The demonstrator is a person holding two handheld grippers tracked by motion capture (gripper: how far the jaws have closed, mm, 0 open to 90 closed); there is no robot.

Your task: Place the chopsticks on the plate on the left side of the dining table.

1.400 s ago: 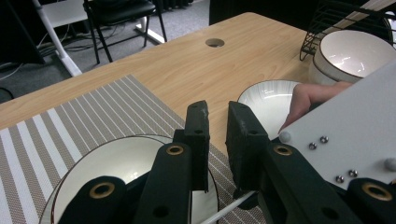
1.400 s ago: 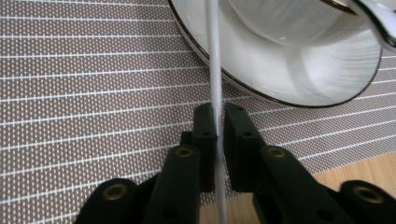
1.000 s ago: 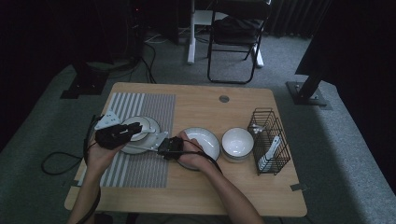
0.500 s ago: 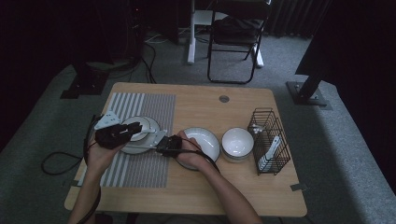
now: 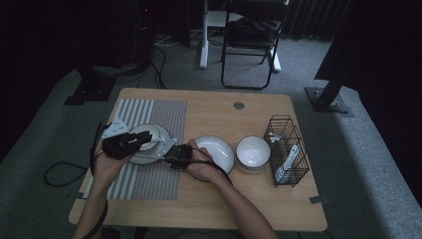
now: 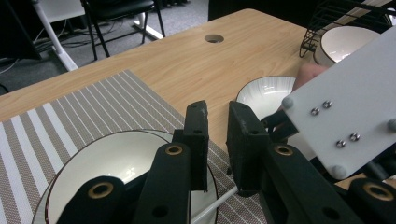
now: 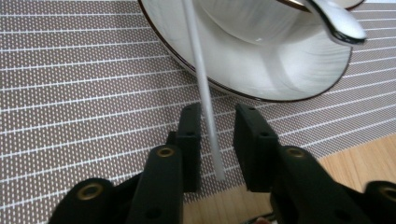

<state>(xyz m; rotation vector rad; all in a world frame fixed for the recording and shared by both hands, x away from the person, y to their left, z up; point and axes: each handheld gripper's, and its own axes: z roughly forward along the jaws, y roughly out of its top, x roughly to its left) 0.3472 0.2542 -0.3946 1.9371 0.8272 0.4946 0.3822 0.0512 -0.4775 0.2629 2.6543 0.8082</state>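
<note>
Right gripper [image 7: 215,140]: jaws just opening, white stick [image 7: 201,88] loose between | left gripper [image 6: 215,135]: narrowly parted, empty | markings: none legible

White stick [image 7: 205,100] between parted gripper [image 7: 217,140] jaws (untouched), plate [image 7: 280,74] beyond.

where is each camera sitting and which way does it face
High view: above the person's side of the table, looking forward and down; both forearms show, with the left tongs and right tongs.
Left gripper view: rides the left tongs, looking across the plate toward the wire rack; its jaws show.
Right gripper view: rides the right tongs, looking down at the striped mat; a white stick lies between its parted jaws.
Shared: both gripper views show the plate and stick.
</note>
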